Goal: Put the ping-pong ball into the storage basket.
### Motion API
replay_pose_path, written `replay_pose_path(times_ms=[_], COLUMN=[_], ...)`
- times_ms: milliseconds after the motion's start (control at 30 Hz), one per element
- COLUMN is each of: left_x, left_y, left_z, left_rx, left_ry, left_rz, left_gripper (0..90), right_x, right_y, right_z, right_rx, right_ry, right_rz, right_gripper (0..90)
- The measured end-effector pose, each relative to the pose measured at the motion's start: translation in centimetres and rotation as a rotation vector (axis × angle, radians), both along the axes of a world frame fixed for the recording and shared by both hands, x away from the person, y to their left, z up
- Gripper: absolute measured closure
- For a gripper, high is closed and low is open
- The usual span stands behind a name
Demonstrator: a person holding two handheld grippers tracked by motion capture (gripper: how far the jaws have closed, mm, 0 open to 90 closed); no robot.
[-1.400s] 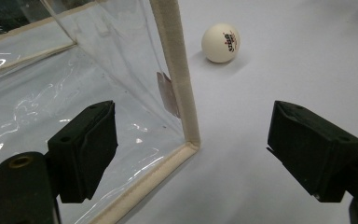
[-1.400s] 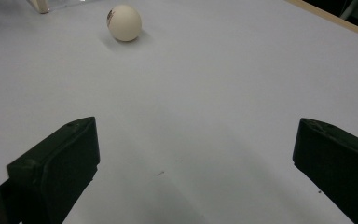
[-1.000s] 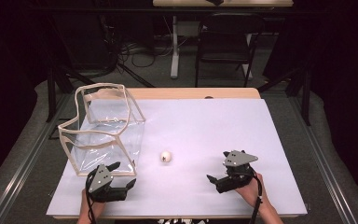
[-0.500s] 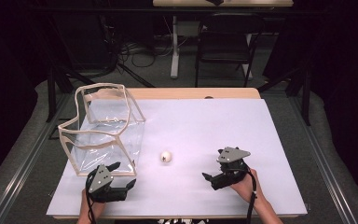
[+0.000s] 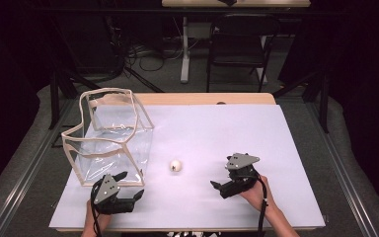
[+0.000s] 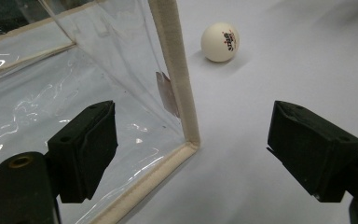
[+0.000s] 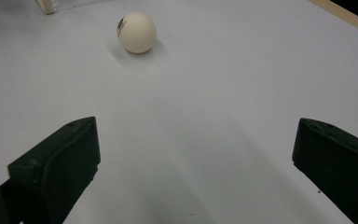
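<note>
A white ping-pong ball [image 5: 176, 165] [image 6: 220, 42] [image 7: 137, 32] with a small printed mark lies on the white table sheet [image 5: 227, 123]. Left of it stands a clear plastic bag [image 5: 111, 133] with cream fabric edging, mouth upward. My left gripper [image 5: 131, 184] [image 6: 193, 140] rests near the front edge, open, its jaws straddling the bag's near bottom corner [image 6: 186, 140] without touching it. My right gripper [image 5: 220, 177] [image 7: 191, 154] is open to the right of the ball and points at it, with bare sheet between its jaws.
A wooden table edge [image 5: 202, 98] shows beyond the sheet at the back. Behind the table stand a dark chair [image 5: 239, 44] and a white post [image 5: 184, 49] with cables on the floor. Bare sheet stretches to the right and back.
My right gripper has moved left, closer to the ball. The left gripper, the ball and the bag have stayed where they were.
</note>
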State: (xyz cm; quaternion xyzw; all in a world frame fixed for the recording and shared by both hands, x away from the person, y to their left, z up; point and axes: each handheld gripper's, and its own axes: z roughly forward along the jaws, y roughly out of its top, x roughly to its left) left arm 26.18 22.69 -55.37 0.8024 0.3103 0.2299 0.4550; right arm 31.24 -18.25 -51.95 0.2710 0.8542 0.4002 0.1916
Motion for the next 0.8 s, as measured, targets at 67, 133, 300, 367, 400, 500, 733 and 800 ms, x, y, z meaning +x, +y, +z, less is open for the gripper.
replay_pose_path(times_ms=[67,133,300,367,400,500,733,800], left_x=[0.0,0.0,0.0,0.0,0.0,0.0,0.0,0.0], left_y=[0.0,0.0,0.0,0.0,0.0,0.0,0.0,0.0], left_z=[0.0,0.0,0.0,0.0,0.0,0.0,0.0,0.0], left_rx=[-0.001,0.0,0.001,0.001,0.002,0.003,0.003,0.001], left_ry=[0.003,0.0,0.002,0.001,0.001,0.001,0.0,0.001], left_rz=[0.001,0.0,-0.001,-0.001,-0.002,-0.002,-0.002,-0.001], left_gripper=[16.2,16.2,16.2,16.2,16.2,16.2,16.2,16.2], right_x=[0.1,0.2,0.5,0.7,0.7,1.0,1.6,1.7], right_y=[0.1,0.3,0.5,0.6,0.6,0.7,1.0,1.0], right_z=[0.0,0.0,-0.1,0.0,0.0,0.0,0.1,0.1], right_rx=[-0.002,-0.001,0.0,-0.001,0.001,-0.001,0.005,0.007], right_ry=[0.002,0.003,0.008,0.007,0.008,0.01,0.014,0.015], right_rz=[0.003,0.005,0.009,0.008,0.01,0.008,0.014,0.017], right_gripper=[0.5,0.6,0.5,0.5,0.5,0.5,0.4,0.3])
